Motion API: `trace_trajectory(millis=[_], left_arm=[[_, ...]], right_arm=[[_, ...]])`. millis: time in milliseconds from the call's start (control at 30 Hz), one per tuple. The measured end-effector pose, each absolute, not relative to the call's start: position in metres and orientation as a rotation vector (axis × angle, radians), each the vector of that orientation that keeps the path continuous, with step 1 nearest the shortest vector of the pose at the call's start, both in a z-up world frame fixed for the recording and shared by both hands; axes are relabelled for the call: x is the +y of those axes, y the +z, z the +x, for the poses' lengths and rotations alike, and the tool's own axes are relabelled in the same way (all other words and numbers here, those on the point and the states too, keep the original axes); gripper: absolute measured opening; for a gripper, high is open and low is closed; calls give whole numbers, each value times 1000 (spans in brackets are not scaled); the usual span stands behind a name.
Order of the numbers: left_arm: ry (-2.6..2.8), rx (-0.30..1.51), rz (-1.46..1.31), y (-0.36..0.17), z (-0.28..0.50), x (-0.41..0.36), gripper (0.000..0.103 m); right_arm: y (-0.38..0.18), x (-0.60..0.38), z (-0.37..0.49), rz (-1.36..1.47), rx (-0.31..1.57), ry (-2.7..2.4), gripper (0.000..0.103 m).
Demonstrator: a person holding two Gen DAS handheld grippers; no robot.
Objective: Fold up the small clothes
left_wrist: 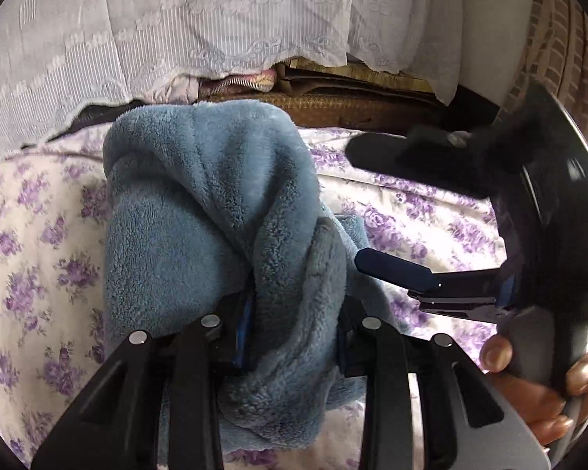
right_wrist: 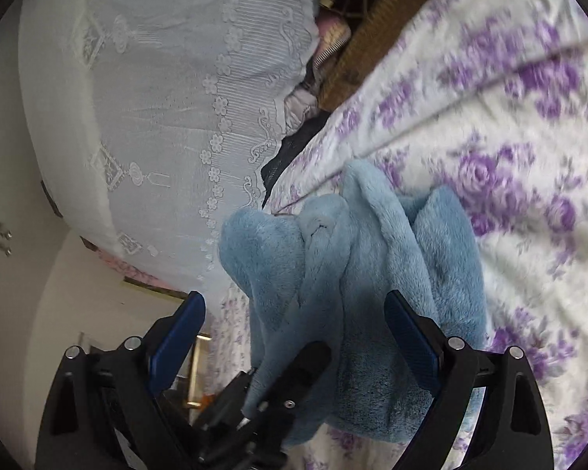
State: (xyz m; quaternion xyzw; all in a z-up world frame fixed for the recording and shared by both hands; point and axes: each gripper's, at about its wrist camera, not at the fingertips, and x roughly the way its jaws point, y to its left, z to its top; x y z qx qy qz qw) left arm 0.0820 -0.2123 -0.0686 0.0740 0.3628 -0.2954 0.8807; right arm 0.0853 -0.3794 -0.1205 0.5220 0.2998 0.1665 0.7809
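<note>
I note left gripper (left_wrist: 294,337) clamped on bunched blue fleece garment (left_wrist: 215,215), centre of frame, raised over floral bedsheet (left_wrist: 31,235). Right gripper (right_wrist: 294,337) jaws wide, nothing pinched; garment (right_wrist: 356,250) hangs between them. Hand (left_wrist: 545,387) lower right. Lace curtain (left_wrist: 176,31) upper frame.

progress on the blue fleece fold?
Done: nothing tidy yet; the blue fleece garment is bunched, not flat. In hand: the left gripper is clamped on a gathered wad of it over the floral sheet; the right gripper is open beside it. Left: spread it flat and make the folds.
</note>
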Motion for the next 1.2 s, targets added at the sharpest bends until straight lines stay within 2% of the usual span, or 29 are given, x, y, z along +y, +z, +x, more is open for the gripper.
trace_trajectory(millis=[200, 333, 367, 433, 500, 567, 600, 667, 800, 933, 1033, 1067, 1133, 1200], left_arm=[[-661, 733, 129, -70, 76, -205, 34], [-680, 731, 94, -70, 78, -194, 34], [-697, 732, 84, -69, 78, -192, 39], [-743, 735, 68, -67, 74, -188, 47], [-763, 733, 81, -67, 69, -187, 55], [-779, 734, 91, -66, 65, -187, 58], [-788, 737, 89, -64, 63, -183, 58], [-811, 749, 53, -58, 61, -171, 59], [-854, 747, -49, -42, 63, -141, 61], [-809, 665, -58, -28, 57, -132, 73], [-778, 629, -46, -26, 55, -127, 78], [-749, 637, -38, -28, 58, -128, 82], [-620, 685, 11, -39, 73, -132, 83], [-534, 793, 81, -65, 95, -141, 95]], right_arm=[[-120, -360, 97, 1086, 680, 395, 93], [-117, -355, 108, 1027, 692, 398, 88], [-119, -356, 111, 1023, 698, 402, 86], [-126, -358, 117, 1018, 715, 407, 70], [-130, -358, 121, 1003, 729, 414, 65], [-130, -356, 122, 977, 722, 411, 51], [-128, -356, 122, 953, 712, 399, 33], [-126, -359, 122, 958, 688, 375, 26], [-117, -377, 116, 1009, 615, 362, 22], [-108, -389, 111, 993, 570, 327, 22], [-126, -407, 114, 1034, 596, 262, 22], [-134, -412, 116, 1049, 619, 265, 22], [-151, -414, 123, 1044, 685, 237, 22], [-160, -415, 123, 1043, 704, 216, 22]])
